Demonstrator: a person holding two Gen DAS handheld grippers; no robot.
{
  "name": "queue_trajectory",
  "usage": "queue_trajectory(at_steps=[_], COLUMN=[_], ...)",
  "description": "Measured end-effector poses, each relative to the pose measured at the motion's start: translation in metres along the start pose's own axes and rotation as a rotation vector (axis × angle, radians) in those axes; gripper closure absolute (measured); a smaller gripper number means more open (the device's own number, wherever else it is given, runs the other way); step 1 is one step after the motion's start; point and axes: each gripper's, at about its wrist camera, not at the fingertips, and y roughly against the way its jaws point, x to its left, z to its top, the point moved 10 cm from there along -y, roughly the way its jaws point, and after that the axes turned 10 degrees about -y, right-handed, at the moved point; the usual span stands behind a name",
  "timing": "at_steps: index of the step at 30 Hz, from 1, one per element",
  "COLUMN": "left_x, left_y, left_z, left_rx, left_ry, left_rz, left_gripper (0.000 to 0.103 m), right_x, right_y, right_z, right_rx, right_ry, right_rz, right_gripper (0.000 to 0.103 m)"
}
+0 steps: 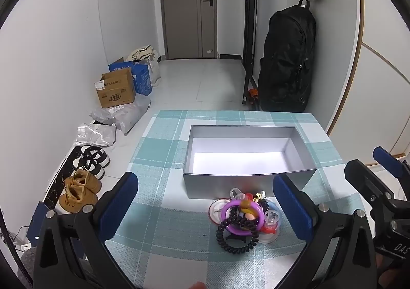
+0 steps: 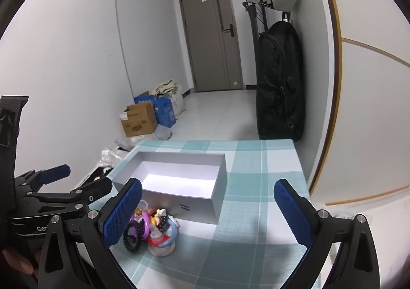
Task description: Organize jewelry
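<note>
Your left gripper (image 1: 205, 201) hangs with its jaws wide apart and nothing between them, aimed down over the jewelry pile (image 1: 243, 219). Your right gripper (image 2: 207, 209) is just as wide and empty, off to the pile's right. The pile sits on the desk (image 1: 159, 186), just in front of the grey box (image 1: 246, 176). That one box is bare inside, so by my read nothing is sorted yet; everything is left. I count one purple bangle (image 1: 230, 214) and one black coil band (image 1: 234, 245); the rest is too tangled to count.
</note>
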Motion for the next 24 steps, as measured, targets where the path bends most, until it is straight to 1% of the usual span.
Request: queue_trajectory(at_steps=[5,9,10,24], left_x=[0.0018,0.0063,0.0019,-0.0005], left_y=[-0.0002,-0.0044,-0.0039,-0.0021], left_z=[0.0023,0.0026,-0.0046,-0.0014], left_rx=[-0.012,-0.015,-0.015,-0.013], left_ry=[-0.005,0.000,0.002,-0.005], left_rz=[0.008,0.012,0.012,0.014], left_gripper=[0.001,0.001,0.001,0.001], right_x=[0.0004,0.0006,0.0045,0.0020], right_y=[0.0005,-0.0013,-0.0019,-0.0024], right_z=[0.0021,-0.0029,-0.0021,-0.0044], right_rx=[0.000,0.006,0.006,0.009], right_ry=[0.008,0.016,0.017,0.025], right_rz=[-0.003,-0.007,-0.011,-0.013], right_gripper=[0.000,0.000,0.000,0.000])
